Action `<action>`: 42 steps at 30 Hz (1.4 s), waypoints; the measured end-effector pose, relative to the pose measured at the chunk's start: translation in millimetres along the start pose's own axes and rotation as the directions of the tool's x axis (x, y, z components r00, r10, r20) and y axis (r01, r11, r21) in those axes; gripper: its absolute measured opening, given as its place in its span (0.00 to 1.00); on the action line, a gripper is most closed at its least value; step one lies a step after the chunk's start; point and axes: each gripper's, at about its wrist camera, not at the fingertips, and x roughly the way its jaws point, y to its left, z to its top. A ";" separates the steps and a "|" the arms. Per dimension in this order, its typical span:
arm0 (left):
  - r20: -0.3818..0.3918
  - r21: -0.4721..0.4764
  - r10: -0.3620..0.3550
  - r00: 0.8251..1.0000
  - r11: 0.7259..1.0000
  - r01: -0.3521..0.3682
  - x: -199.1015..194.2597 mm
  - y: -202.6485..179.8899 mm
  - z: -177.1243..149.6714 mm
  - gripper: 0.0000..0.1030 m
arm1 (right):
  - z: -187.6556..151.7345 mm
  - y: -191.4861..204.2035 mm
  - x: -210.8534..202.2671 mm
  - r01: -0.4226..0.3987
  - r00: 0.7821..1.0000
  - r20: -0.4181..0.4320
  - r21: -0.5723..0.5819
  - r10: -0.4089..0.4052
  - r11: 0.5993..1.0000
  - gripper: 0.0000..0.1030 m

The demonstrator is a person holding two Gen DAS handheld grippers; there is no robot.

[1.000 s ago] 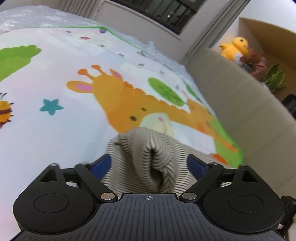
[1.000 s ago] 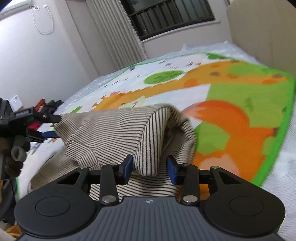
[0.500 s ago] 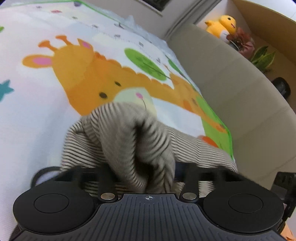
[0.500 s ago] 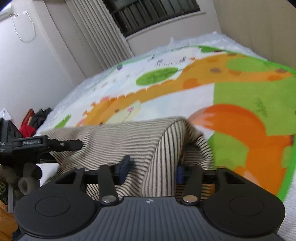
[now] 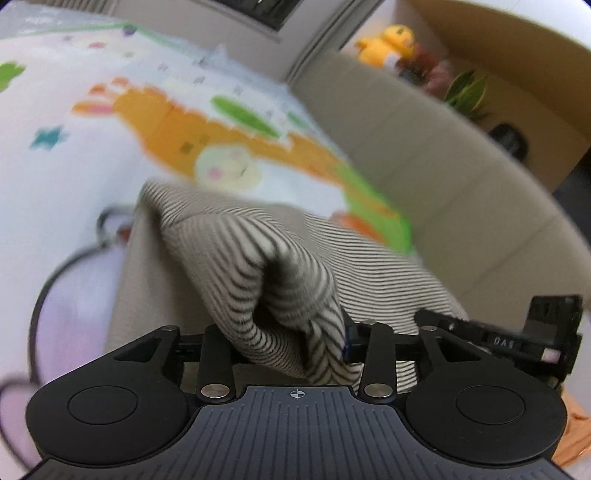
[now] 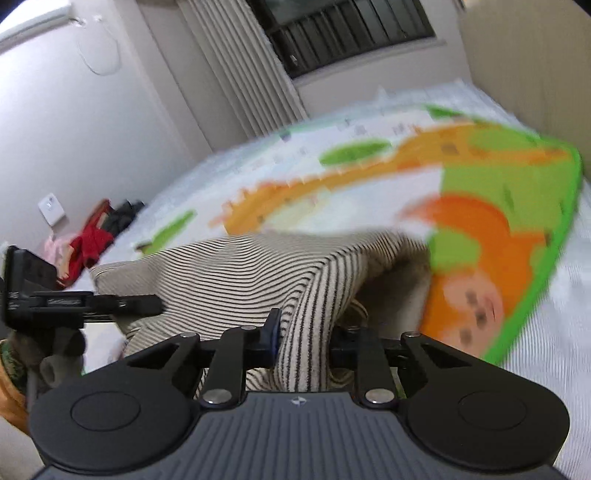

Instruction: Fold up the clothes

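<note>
A beige garment with thin dark stripes (image 5: 236,251) lies on a cartoon giraffe mat (image 5: 92,147). My left gripper (image 5: 284,343) has a raised fold bunched between its fingers; the blue pad (image 5: 347,339) touches the cloth while the jaws are opening. In the right wrist view the same garment (image 6: 258,266) stretches leftward as a lifted ridge. My right gripper (image 6: 306,336) pinches its near end and its jaws are closing on the cloth. Each view shows the other gripper at the far end of the fold. Both views are blurred.
A padded beige headboard (image 5: 424,166) runs along the mat's right side, with a yellow plush duck (image 5: 388,40) and a plant (image 5: 465,92) behind it. Red and dark clothes (image 6: 92,240) lie at the far left by the wall. A barred window (image 6: 351,29) is beyond.
The left jaws went from wide open around the garment to narrow, with a fold bunched between them. The right jaws narrowed on their fold. Both views shifted across the mat.
</note>
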 end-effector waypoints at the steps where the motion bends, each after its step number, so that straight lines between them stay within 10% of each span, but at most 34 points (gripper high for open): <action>1: -0.005 -0.018 0.021 1.000 1.000 -0.022 -1.0 5.0 -3.8 0.44 | -7.2 -0.5 2.8 0.020 1.000 -0.017 0.001 -0.020 1.000 0.22; 8: 0.187 -0.006 0.128 0.974 0.992 -0.129 -58.1 10.8 20.2 0.70 | -15.6 5.1 -6.6 0.119 0.993 0.023 -0.067 -0.117 0.991 0.36; 12: 0.201 -0.019 0.115 0.973 0.993 -0.114 -62.0 12.6 37.6 0.93 | 0.5 -8.2 -23.6 0.150 0.985 0.088 -0.010 -0.149 0.989 0.62; 20: -0.026 -0.040 0.205 0.978 0.978 -0.206 -1.4 20.2 20.2 0.96 | 24.8 -26.1 0.5 0.123 0.989 0.078 0.050 -0.127 0.991 0.73; 27: -0.037 0.006 0.269 0.962 0.963 -0.269 8.5 19.4 6.7 1.00 | 5.0 -29.3 39.8 0.128 0.992 -0.005 0.038 -0.128 0.991 0.91; 42: -0.011 -0.024 0.213 0.977 0.977 -0.213 14.9 30.9 7.4 1.00 | -8.9 -16.3 47.0 0.152 0.988 0.023 -0.066 -0.151 0.986 0.99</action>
